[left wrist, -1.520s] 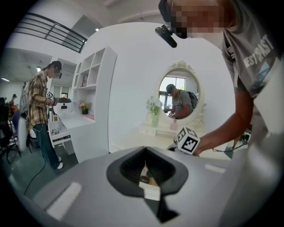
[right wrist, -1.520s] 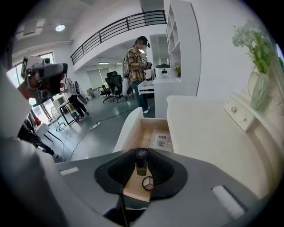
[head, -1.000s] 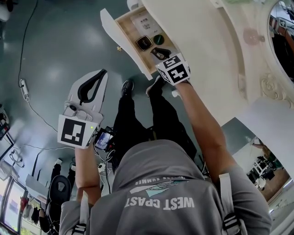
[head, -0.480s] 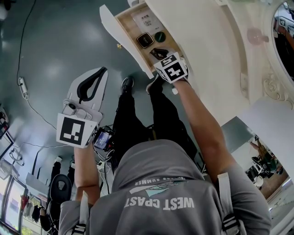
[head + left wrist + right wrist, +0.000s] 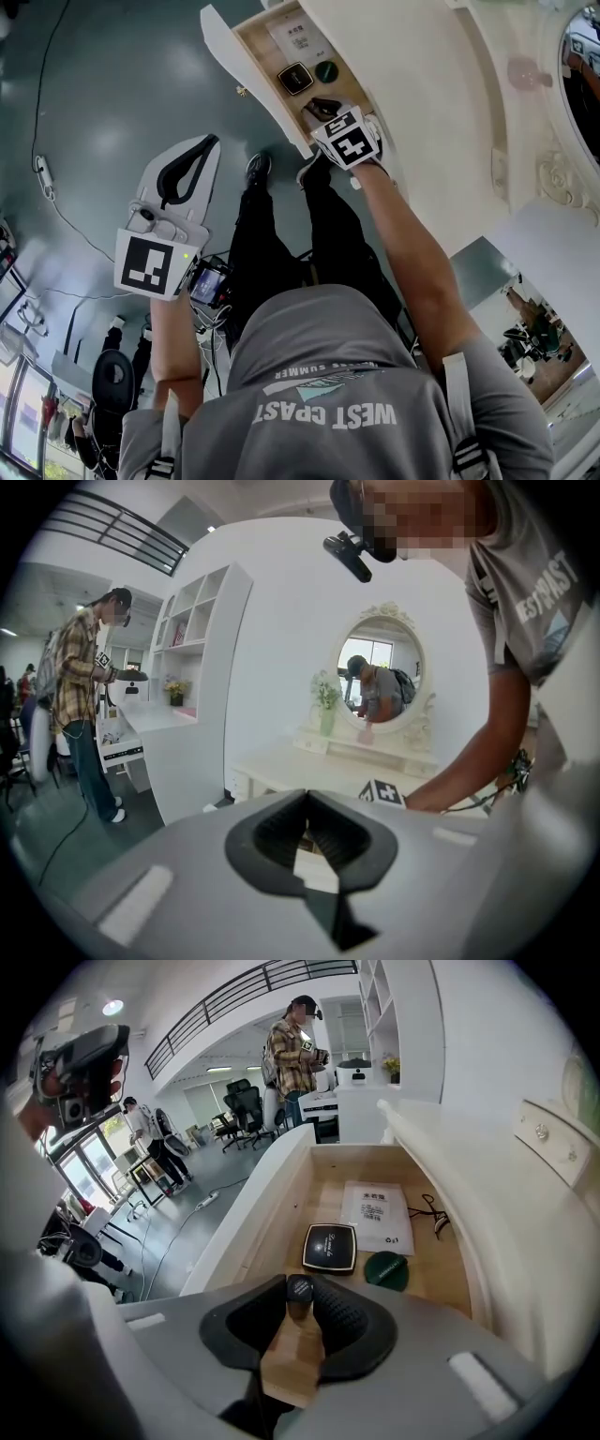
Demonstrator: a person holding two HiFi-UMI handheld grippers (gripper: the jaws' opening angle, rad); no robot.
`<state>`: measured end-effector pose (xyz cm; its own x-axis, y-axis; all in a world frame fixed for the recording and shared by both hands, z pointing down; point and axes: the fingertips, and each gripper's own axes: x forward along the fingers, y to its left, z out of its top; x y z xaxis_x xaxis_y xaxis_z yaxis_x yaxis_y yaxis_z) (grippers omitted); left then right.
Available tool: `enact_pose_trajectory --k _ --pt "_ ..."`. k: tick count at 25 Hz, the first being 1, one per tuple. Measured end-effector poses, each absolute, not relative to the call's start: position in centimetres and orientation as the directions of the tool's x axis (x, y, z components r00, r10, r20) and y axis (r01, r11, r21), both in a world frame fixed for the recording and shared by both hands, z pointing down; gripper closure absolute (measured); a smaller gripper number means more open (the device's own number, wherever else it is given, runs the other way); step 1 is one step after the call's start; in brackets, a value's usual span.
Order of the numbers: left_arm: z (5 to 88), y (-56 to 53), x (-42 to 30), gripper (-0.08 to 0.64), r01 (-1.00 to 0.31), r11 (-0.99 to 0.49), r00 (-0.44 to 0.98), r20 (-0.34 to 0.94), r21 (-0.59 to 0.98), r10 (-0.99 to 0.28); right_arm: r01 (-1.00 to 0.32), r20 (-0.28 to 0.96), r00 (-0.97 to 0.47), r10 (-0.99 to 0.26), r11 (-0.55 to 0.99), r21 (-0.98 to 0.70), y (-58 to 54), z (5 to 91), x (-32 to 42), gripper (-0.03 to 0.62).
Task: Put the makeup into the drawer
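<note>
Lipstick (image 5: 299, 1289) pinched in the right gripper's (image 5: 301, 1309) fingers (image 5: 343, 1321) has sunk into the drawer (image 5: 283, 1183), nearly placed; left gripper's (image 5: 305, 829) fingers (image 5: 270, 832) pressed together.

Three cameras: one on the head, one on each gripper.

The head camera looks steeply down over the person's back (image 5: 319, 375), at the floor (image 5: 112, 94), both grippers and the open drawer (image 5: 239, 70). The camera on the right gripper (image 5: 323, 107) sits close behind its jaws and looks down into that same drawer from very near, with the big room far behind. The camera on the left gripper (image 5: 208, 146) looks nearly level across the room at the table (image 5: 281, 766) and mirror (image 5: 380, 667). It also catches the right gripper's marker cube (image 5: 382, 794), which the head camera sees from above.
</note>
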<state>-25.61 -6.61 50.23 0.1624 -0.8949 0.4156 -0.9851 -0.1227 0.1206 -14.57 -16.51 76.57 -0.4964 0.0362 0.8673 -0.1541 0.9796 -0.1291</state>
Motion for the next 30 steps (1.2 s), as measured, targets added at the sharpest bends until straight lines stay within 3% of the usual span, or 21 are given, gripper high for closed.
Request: enact_pose_trajectory --k 17,30 --pt "49.5 -6.7 -25.4 0.558 -0.983 -0.144 0.177 0.406 0.112 -0.896 -0.169 0.876 -0.481 0.032 0.977 -0.128 -16.1 76.1 -13.8 0.477" --pt "46.4 -7.0 -24.2 0.558 -0.978 -0.195 0.211 0.413 0.081 -0.886 -0.223 0.839 -0.544 -0.033 0.969 -0.107 -16.7 69.9 -12.4 0.468"
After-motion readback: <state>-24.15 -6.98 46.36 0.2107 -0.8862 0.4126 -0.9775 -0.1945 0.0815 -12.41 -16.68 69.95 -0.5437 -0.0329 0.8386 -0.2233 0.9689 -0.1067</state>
